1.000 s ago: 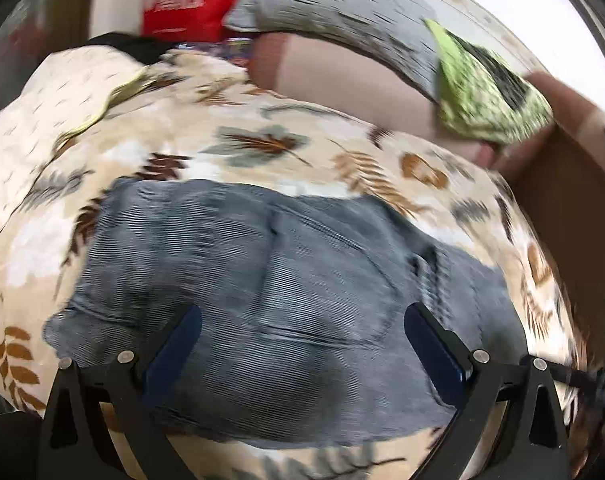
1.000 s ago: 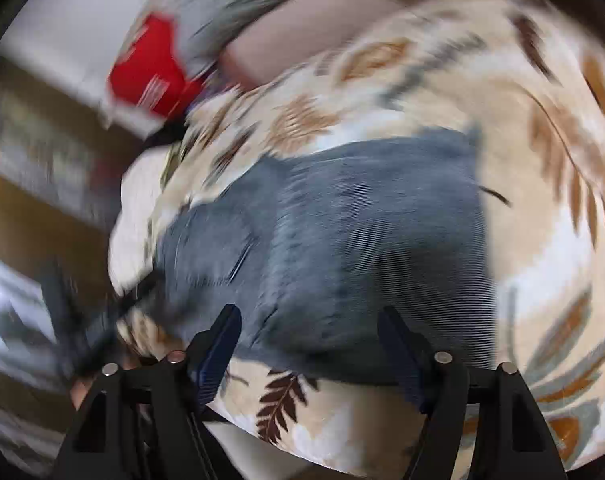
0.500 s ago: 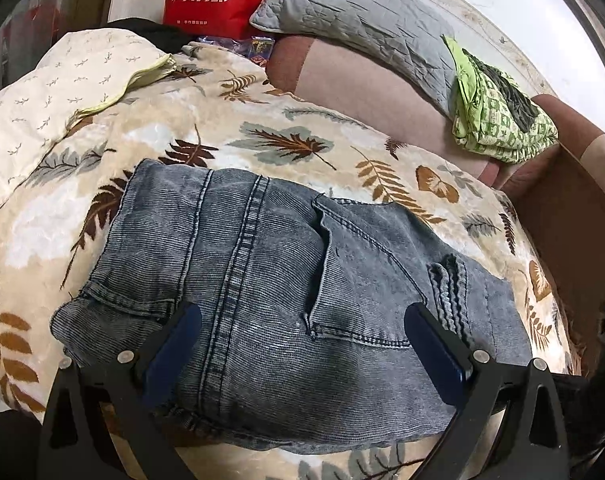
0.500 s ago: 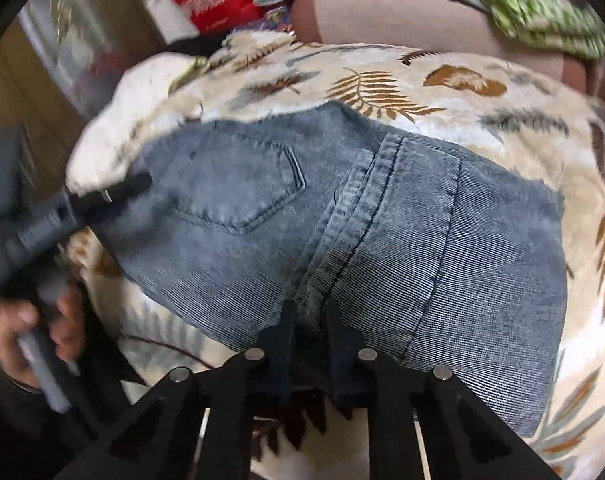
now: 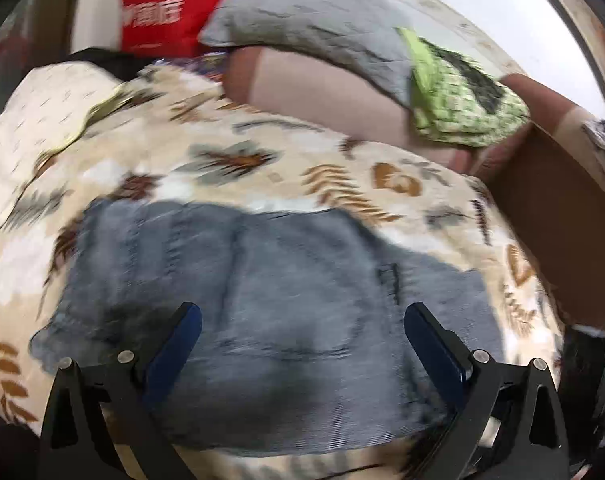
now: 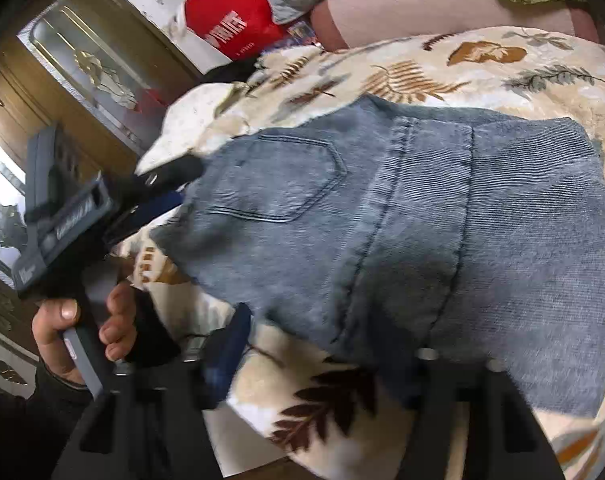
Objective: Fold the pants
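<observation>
Grey denim pants [image 5: 282,280] lie folded into a compact rectangle on a leaf-print blanket [image 5: 262,152], back pocket up. My left gripper [image 5: 302,312] hovers open over their near half, nothing between its fingers. In the right wrist view the same pants [image 6: 422,220] fill the middle. My right gripper [image 6: 326,344] sits at their near edge with its jaws opening; the denim hem lies between the fingers and partly hides the right one, and the pads do not press on it. The left gripper [image 6: 178,184], held by a hand [image 6: 82,328], reaches the pants' left edge.
A grey pillow [image 5: 310,12], a red bag [image 5: 162,12] and a green checked cloth [image 5: 462,96] lie at the back on a pink sofa. A brown box [image 5: 550,232] stands at the right. A wooden cabinet [image 6: 62,80] with glass doors stands at the left.
Half a second ago my right gripper was shut on the pants' near edge; it has let go and opened. My left gripper stayed open and shifted over the pants.
</observation>
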`<state>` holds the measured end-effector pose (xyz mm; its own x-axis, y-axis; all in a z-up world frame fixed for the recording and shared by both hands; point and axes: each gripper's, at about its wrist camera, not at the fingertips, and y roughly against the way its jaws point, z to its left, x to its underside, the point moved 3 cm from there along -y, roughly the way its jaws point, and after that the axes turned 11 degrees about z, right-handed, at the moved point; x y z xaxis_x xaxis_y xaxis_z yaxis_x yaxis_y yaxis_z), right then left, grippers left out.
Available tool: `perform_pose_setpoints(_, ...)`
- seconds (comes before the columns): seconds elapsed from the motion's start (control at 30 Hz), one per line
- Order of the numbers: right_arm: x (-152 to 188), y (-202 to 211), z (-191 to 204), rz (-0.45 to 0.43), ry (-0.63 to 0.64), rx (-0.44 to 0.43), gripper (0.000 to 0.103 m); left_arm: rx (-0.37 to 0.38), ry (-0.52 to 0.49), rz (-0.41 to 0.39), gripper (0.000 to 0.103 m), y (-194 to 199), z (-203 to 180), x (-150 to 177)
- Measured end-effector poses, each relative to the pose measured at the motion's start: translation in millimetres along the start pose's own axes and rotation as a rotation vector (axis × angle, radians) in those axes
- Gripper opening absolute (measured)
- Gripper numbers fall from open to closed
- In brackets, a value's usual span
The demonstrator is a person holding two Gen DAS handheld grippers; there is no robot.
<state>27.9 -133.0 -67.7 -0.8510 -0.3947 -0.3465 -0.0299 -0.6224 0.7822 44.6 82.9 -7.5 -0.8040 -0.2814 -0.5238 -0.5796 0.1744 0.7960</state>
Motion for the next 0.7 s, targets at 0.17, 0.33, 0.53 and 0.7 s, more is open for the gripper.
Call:
perform_pose_setpoints(0.17, 24.9, 44.7, -18.7, -0.087, -0.144, -0.096, 0.069, 0.061, -0.113, 0.022, 0.101, -4.5, -61.7, -10.9)
perform_pose_setpoints(0.33, 56.0, 106.8, -78.5, -0.239, -0.367, -0.139, 0.069, -0.022, -0.245, 0.133, 0.101, -48.4, -100.7, 14.3)
perform_pose_setpoints(0.53, 43.7, 124.7, -104.3, -0.286, -0.446, -0.294, 0.071, -0.16, -0.328, 0.256, 0.101, -97.5, -97.4, 51.7)
perform_pose_setpoints(0.7, 36.1, 56.2, -127.6, -0.073, -0.602, -0.285, 0.072, -0.155, -0.343, 0.259, 0.101, -95.3, -94.7, 52.2)
